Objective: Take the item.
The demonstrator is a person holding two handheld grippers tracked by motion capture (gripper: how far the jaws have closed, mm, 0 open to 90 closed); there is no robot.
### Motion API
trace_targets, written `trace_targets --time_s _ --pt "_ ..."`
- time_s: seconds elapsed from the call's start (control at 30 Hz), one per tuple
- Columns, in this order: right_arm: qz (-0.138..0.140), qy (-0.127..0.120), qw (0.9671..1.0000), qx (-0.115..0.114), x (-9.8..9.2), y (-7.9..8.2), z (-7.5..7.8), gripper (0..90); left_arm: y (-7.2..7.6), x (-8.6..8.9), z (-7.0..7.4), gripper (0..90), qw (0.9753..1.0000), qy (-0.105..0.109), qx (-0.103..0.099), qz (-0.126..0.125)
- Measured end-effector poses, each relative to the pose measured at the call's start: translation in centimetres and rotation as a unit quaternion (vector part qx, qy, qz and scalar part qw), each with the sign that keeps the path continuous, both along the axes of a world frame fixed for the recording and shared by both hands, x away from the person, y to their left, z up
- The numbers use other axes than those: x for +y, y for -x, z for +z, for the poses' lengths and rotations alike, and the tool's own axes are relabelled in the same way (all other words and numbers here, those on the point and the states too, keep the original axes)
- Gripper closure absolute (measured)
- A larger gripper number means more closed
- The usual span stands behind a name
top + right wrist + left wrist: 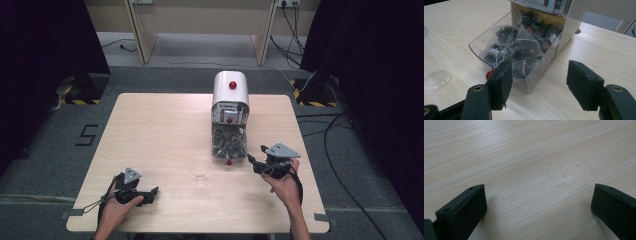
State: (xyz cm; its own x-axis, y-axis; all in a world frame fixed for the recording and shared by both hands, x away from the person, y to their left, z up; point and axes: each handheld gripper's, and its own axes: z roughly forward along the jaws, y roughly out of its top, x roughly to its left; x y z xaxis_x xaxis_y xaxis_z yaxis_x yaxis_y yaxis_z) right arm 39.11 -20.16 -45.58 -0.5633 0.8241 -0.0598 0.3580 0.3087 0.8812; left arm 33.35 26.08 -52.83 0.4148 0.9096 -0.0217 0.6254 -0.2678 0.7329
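A white tea-bag dispenser (230, 90) with a red knob stands at the table's far middle. Its clear drawer (229, 143) is pulled out toward me and holds several pyramid tea bags (524, 50). A small red knob (489, 74) sits on the drawer's front. Left of the drawer front stands an empty clear plastic cup (200, 168). My right gripper (253, 161) is open just right of the drawer front, and its jaws frame the drawer's corner (540, 75) without touching it. My left gripper (152, 193) rests open near the front left edge, with bare wood between its jaws (537, 195).
The light wooden table (150, 130) has bare room across its left half. The cup's rim (431, 75) shows at the left edge of the right gripper view. Cables and desk legs lie on the floor beyond the far edge.
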Motion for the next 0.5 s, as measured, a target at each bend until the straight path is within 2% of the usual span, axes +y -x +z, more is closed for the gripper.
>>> trace_targets --time_s 0.27,0.5 --pt "0.015 -0.006 0.9998 -0.008 0.9 -0.1 0.3 39.6 0.0 0.0 0.0 0.0 1.0000 0.000 0.000 0.000" --pt "0.032 -0.004 0.9993 -0.019 2.7 -1.2 0.7 40.8 0.0 0.0 0.0 0.0 1.0000 0.000 0.000 0.000"
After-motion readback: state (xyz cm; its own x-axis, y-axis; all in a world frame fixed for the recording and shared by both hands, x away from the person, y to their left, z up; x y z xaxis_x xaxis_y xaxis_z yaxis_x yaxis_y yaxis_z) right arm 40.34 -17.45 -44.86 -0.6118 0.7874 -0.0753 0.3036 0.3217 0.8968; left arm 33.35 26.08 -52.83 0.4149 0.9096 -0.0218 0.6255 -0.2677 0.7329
